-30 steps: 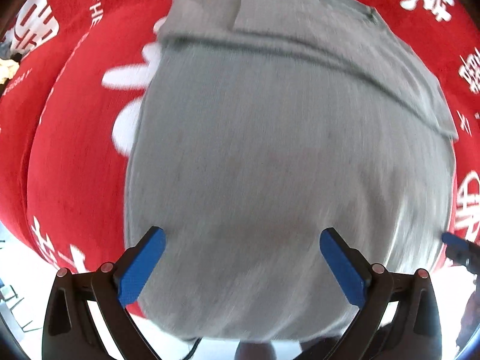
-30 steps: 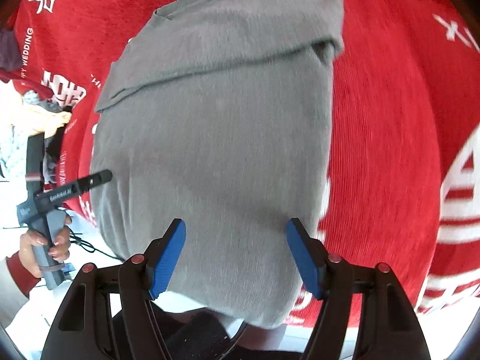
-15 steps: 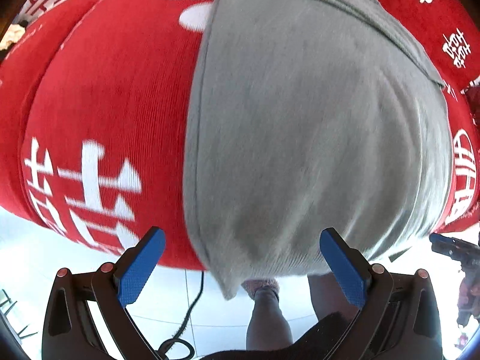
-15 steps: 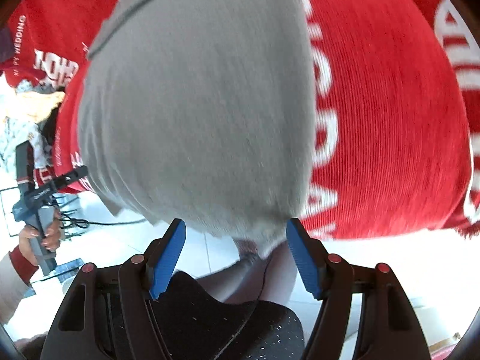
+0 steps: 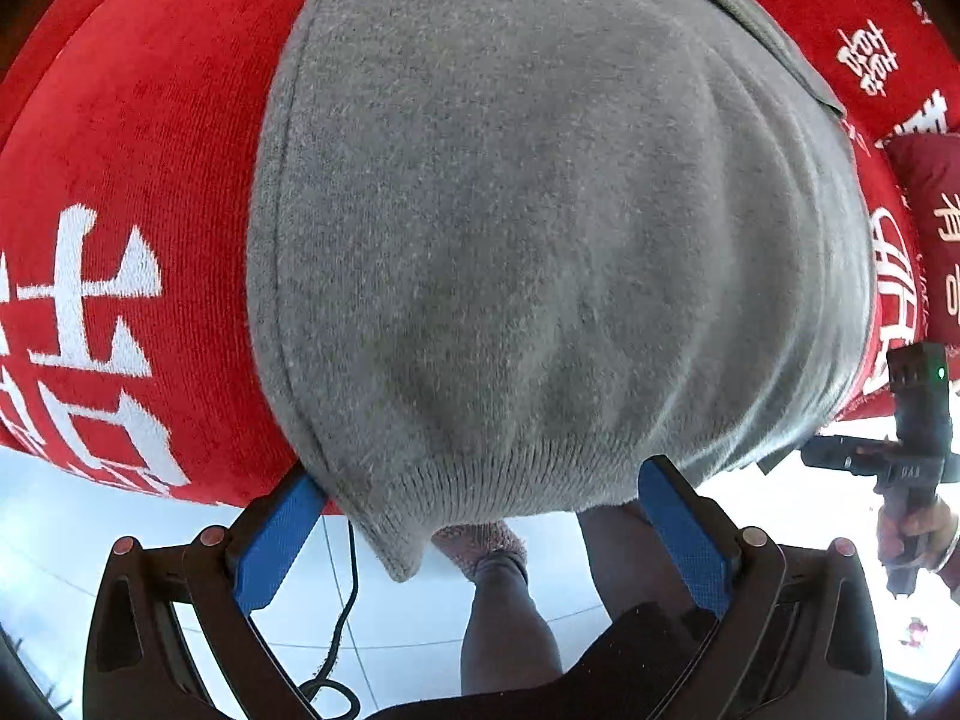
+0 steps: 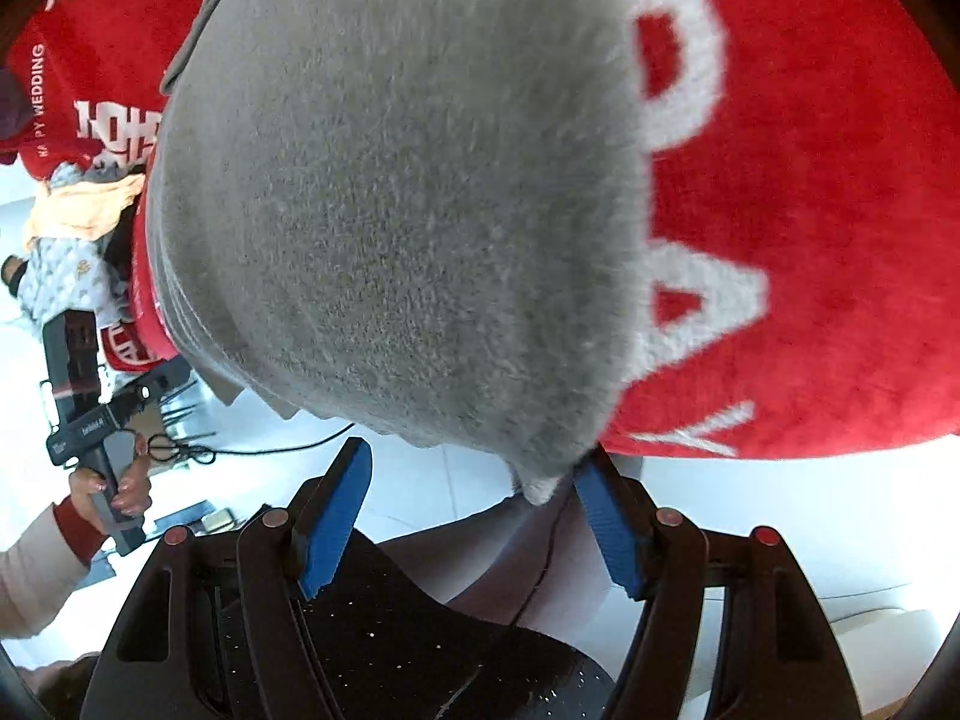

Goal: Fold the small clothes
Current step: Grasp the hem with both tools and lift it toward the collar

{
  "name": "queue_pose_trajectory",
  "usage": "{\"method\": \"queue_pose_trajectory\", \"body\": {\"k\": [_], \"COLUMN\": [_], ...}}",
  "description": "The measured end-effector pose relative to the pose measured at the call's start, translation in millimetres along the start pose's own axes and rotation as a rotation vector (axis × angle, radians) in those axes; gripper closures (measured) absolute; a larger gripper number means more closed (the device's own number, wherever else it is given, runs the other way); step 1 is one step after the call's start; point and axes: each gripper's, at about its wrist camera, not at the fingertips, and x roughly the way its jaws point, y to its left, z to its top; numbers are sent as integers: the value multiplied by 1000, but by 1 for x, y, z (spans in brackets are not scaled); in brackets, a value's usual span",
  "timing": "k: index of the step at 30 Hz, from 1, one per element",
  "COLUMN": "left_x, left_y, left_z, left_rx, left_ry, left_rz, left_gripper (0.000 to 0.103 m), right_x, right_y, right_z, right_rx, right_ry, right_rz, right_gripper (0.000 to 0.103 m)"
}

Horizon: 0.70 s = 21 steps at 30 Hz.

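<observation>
Sweater point(image 5: 540, 228), grey, is lying on the red blanket point(image 5: 138, 168), its hem overhanging the near edge. You are holding both the left gripper point(image 5: 480, 516) and right gripper point(image 6: 474, 498) wide apart at its bottom corners, gripping nothing; next, pinching each corner seems needed.

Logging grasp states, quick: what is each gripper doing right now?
Left gripper: open, holding nothing, at the gray sweater hem.
Right gripper: open, holding nothing.

sweater point(image 5: 540, 228) lies on the blanket point(image 5: 120, 192) | hem hangs over the near edge | left gripper point(image 5: 474, 534) and right gripper point(image 6: 474, 516) at its two near corners
</observation>
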Motion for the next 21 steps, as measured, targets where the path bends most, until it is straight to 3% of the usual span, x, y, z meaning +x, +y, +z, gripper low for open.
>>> {"method": "queue_pose_trajectory", "body": {"k": [2,5,6,7,8,10,11,12,14,18,21], "left_x": [-1,-2,-2,-3,-1,-3,-5,-4,-4,-7,0], "left_y": [-1,-1,0,1,2,11,16,22,37,42,37], "left_z": [-1,-3,-5,-5,-9,-12,-13,-13,-15,-16,-20], "left_rx": [2,12,10,6,1,-8,-11,-18,-61,-74,-70], "left_ry": [-11,-19,-20,-19,-19,-18,-11,-4,17,1,-4], "left_rz": [5,34,39,49,53,58,49,29,-75,-97,-39], "left_gripper": [0,10,16,19,28,45,60,77,93,93,93], "right_x": [4,9,9,8,4,4,3,1,-3,-13,-15], "right_y": [-2,-1,-2,-4,-9,-10,-9,-8,-7,3,6], "right_z": [-3,-4,-4,-4,-6,-7,-10,-12,-15,-20,-20], "right_rx": [-7,20,47,75,95,127,126,119,120,116,110], "right_ry": [19,19,16,9,5,-2,-6,-12,-24,-49,-47], "right_rz": [4,25,41,54,61,69,74,72,92,133,128], "right_gripper": [29,29,31,45,63,81,94,95,95,95,95]}}
